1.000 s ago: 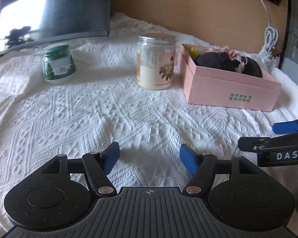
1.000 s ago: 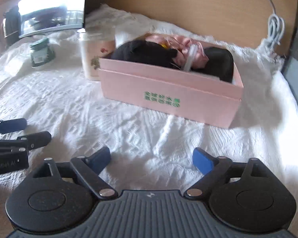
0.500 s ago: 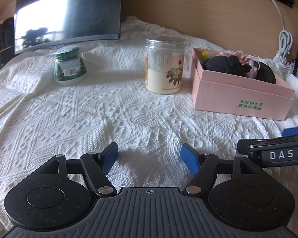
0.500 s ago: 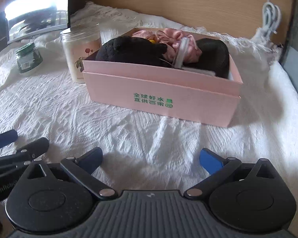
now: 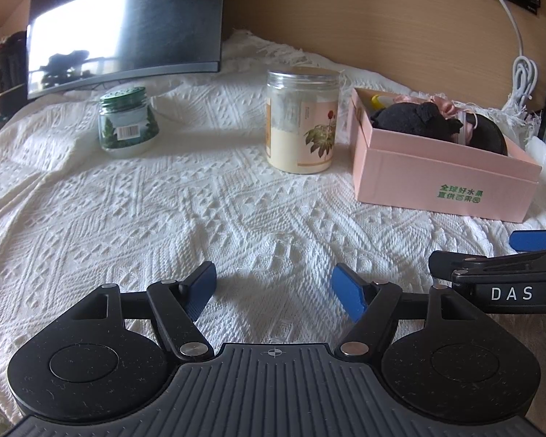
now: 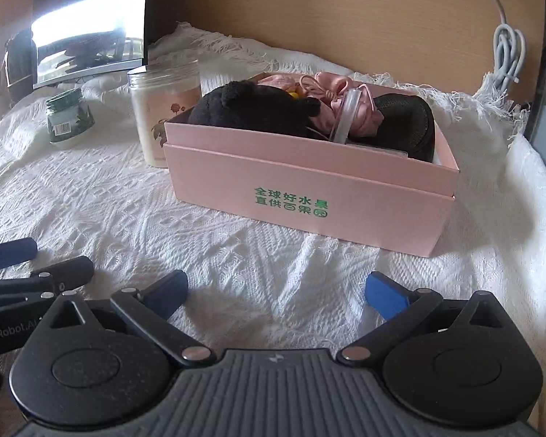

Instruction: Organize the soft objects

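A pink cardboard box point(image 6: 309, 196) with green lettering stands on the white knitted cloth; it also shows at the right of the left wrist view point(image 5: 444, 182). Inside lie a black plush toy point(image 6: 254, 109), a pink satin pouch point(image 6: 342, 105), a black rounded soft case point(image 6: 407, 127) and a clear tube. My left gripper point(image 5: 273, 289) is open and empty above bare cloth, well short of the box. My right gripper point(image 6: 276, 291) is open and empty in front of the box.
A tall clear jar of cream powder point(image 5: 302, 120) stands left of the box, and a small green-lidded jar point(image 5: 127, 123) farther left. A dark monitor point(image 5: 127, 25) stands behind them. A white cable point(image 5: 524, 73) hangs on the wooden wall at the right.
Both grippers have drawn back and tilted up a little, so the box and jars sit higher and farther in view. Both stay open and empty.
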A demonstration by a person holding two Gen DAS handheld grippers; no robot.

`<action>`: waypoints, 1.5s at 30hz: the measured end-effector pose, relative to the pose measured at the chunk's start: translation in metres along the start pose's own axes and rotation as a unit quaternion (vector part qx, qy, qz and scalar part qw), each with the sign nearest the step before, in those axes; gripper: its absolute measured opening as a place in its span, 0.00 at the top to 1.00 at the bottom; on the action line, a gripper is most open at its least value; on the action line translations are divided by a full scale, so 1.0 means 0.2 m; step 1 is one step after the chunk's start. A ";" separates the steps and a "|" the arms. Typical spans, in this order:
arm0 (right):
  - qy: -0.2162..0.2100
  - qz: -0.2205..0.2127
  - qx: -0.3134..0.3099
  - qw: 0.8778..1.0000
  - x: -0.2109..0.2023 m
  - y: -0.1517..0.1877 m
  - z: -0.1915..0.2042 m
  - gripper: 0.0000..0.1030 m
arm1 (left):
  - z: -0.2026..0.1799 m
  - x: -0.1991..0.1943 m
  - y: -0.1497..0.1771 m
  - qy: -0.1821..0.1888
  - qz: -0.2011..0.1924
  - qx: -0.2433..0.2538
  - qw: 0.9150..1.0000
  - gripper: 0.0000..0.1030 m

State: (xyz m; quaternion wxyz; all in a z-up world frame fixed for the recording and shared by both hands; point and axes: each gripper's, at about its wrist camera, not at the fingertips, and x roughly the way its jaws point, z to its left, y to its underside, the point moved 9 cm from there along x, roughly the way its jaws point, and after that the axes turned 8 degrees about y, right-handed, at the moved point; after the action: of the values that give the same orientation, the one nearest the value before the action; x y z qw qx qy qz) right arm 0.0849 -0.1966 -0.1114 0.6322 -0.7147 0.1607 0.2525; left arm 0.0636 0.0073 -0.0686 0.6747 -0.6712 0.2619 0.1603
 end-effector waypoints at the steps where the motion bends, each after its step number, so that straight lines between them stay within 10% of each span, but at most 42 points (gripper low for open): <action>1: 0.000 0.000 0.000 1.000 0.00 0.00 0.00 0.00 | 0.00 0.00 0.00 0.000 0.000 0.000 1.000 0.26; 45: 0.041 0.005 0.035 0.999 -0.01 0.01 0.00 0.00 | 0.00 0.00 0.00 0.001 0.000 -0.002 1.000 0.26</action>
State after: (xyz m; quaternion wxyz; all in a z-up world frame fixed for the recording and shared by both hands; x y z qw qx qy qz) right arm 0.0821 -0.1982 -0.1125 0.6486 -0.7009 0.1990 0.2201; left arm 0.0644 0.0066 -0.0687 0.6733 -0.6725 0.2624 0.1599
